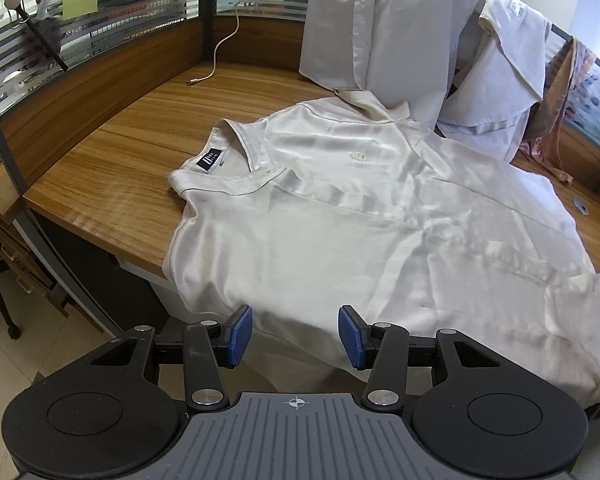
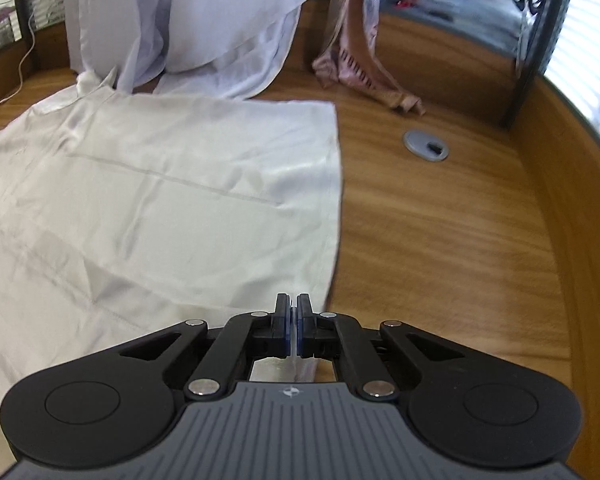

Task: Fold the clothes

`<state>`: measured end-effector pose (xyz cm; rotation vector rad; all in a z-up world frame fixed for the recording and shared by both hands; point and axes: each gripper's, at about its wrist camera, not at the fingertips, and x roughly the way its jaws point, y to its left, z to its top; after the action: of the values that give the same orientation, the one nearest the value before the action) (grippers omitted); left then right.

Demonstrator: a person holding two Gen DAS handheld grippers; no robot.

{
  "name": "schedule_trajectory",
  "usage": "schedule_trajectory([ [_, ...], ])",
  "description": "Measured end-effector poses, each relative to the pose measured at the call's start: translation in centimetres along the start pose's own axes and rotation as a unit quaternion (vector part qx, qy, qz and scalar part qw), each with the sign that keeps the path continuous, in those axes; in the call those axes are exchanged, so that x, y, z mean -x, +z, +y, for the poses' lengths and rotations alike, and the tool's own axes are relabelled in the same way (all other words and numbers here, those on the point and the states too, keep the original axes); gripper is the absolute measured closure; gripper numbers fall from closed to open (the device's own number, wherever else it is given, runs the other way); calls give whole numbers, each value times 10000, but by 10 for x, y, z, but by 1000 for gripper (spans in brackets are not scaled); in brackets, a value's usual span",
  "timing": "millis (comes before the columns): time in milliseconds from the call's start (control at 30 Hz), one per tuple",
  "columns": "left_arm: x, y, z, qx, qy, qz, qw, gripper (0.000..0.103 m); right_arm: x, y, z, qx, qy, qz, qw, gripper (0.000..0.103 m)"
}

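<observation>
A cream satin shirt (image 1: 360, 208) lies spread face up on the wooden desk (image 1: 112, 148), collar to the left, its near side hanging over the desk's front edge. My left gripper (image 1: 296, 336) is open, its blue pads either side of the shirt's near edge, holding nothing. In the right wrist view the same shirt (image 2: 160, 200) lies flat, hem to the right. My right gripper (image 2: 293, 320) is shut on the shirt's near hem corner.
Pale lilac garments (image 1: 400, 28) hang over the partition at the back, also in the right wrist view (image 2: 188, 20). A pink patterned cloth (image 2: 360, 52) hangs further right. A grey cable grommet (image 2: 426, 145) sits in the desk. A white cable (image 1: 220, 48) trails at the back left.
</observation>
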<state>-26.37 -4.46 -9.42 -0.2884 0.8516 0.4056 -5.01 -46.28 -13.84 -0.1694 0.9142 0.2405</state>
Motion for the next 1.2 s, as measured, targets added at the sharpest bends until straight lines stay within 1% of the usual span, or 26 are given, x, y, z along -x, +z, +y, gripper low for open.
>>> schedule_trajectory([
  [100,1,-1,-2,-3,-5,-18,10000,53,-6,2,-4,28,-29,105,9999,99],
  [200,3,-1,-3,-55,-19,-35,10000,52,-2,0,-2,86,-25,66,9999,98],
  [333,4,-5,0,-115,2,-29,9999,52,25,-10,-2,-14,150,-111,9998,86],
  [467,-1,-13,11,-140,55,18,9999,51,58,-28,1,-117,460,-242,9986,83],
  [533,-6,-18,17,-159,75,69,9998,50,74,-37,7,-102,622,-297,9976,78],
  [667,-24,-30,37,-233,102,201,9995,50,102,-56,26,-81,940,-347,9949,78],
  [800,-46,-39,58,-429,18,270,9987,50,121,-69,58,-24,1114,-331,9932,75],
  [900,-67,-46,73,-641,-181,291,9974,50,133,-75,85,-62,1121,-265,9933,75],
  [967,-82,-49,81,-881,-361,288,9950,50,141,-79,103,-103,1107,-211,9936,75],
  [1067,-105,-52,93,-1237,-697,283,9895,49,153,-84,132,-77,1098,-173,9938,69],
  [1100,-113,-52,97,-1276,-819,282,9880,47,156,-86,143,-53,1067,-118,9942,67],
  [1133,-120,-51,103,-1304,-956,261,9865,42,159,-87,153,-26,1031,-55,9947,66],
  [1167,-127,-51,109,-1351,-1113,230,9843,39,161,-88,162,-29,1003,13,9949,66],
  [1200,-134,-51,114,-1431,-1259,206,9815,37,163,-90,171,-38,978,81,9952,65],
])
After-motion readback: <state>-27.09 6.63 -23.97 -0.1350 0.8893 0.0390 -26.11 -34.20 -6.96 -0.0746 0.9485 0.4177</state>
